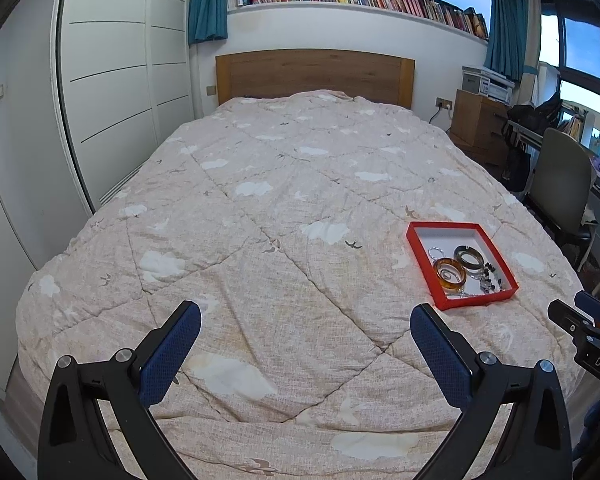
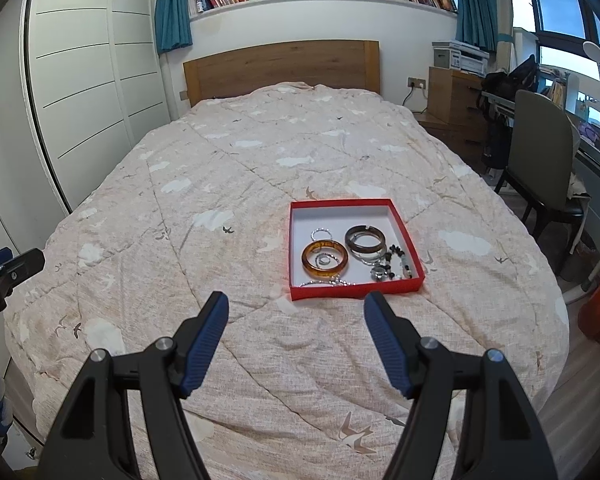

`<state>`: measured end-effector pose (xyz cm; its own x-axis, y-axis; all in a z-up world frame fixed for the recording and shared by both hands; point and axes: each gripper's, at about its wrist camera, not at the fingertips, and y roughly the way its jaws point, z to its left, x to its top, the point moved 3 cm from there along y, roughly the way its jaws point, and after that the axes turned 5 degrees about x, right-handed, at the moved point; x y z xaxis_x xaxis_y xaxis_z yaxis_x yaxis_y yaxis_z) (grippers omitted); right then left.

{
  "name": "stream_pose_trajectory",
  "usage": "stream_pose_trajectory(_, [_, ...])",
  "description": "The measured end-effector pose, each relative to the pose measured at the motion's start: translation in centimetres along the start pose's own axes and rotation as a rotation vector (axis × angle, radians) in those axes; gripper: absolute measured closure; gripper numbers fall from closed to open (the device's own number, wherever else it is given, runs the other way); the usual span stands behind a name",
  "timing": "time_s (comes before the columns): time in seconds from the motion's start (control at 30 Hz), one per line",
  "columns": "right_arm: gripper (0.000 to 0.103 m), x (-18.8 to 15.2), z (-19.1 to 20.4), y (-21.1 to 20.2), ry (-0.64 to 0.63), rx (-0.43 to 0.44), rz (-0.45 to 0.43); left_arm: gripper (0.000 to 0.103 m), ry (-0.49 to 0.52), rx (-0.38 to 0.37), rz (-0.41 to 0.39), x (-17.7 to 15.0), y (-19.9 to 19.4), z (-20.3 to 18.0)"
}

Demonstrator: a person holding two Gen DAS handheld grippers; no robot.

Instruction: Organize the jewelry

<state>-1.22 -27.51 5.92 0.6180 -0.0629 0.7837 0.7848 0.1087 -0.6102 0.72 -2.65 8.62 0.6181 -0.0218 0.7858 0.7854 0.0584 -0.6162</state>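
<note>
A shallow red tray (image 2: pixel 356 291) lies on the quilt near the foot of the bed, just beyond my right gripper (image 2: pixel 297 296), which is open and empty. Inside it lie an amber bangle (image 2: pixel 307 265), a dark brown bangle (image 2: pixel 350 240), a thin silver bracelet (image 2: pixel 322 234) and black beaded pieces (image 2: pixel 392 260). In the left wrist view the red tray (image 1: pixel 420 256) sits to the front right, with the amber bangle (image 1: pixel 449 287) and the dark brown bangle (image 1: pixel 460 254) in it. My left gripper (image 1: pixel 305 308) stands wide open over bare quilt, holding nothing.
The beige cloud-print quilt (image 2: pixel 220 168) covers the whole bed up to a wooden headboard (image 2: pixel 280 64). White wardrobe doors (image 2: pixel 80 80) run along the left. A grey chair (image 2: pixel 540 152) and a cluttered desk stand to the right of the bed.
</note>
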Motion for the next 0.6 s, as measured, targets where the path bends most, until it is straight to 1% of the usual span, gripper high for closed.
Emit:
stream_pose_trajectory(0.2, [0.034,-0.9,-0.4,0.5,0.009,-0.012,0.024,0.0,-0.006,-0.004,0.027,-1.0,0.7,0.3])
stream_pose_trajectory(0.6, [0.034,-1.8,-0.7,1.4,0.013,-0.027,0.052,0.0,0.001,-0.008,0.056,-1.9,1.6,0.4])
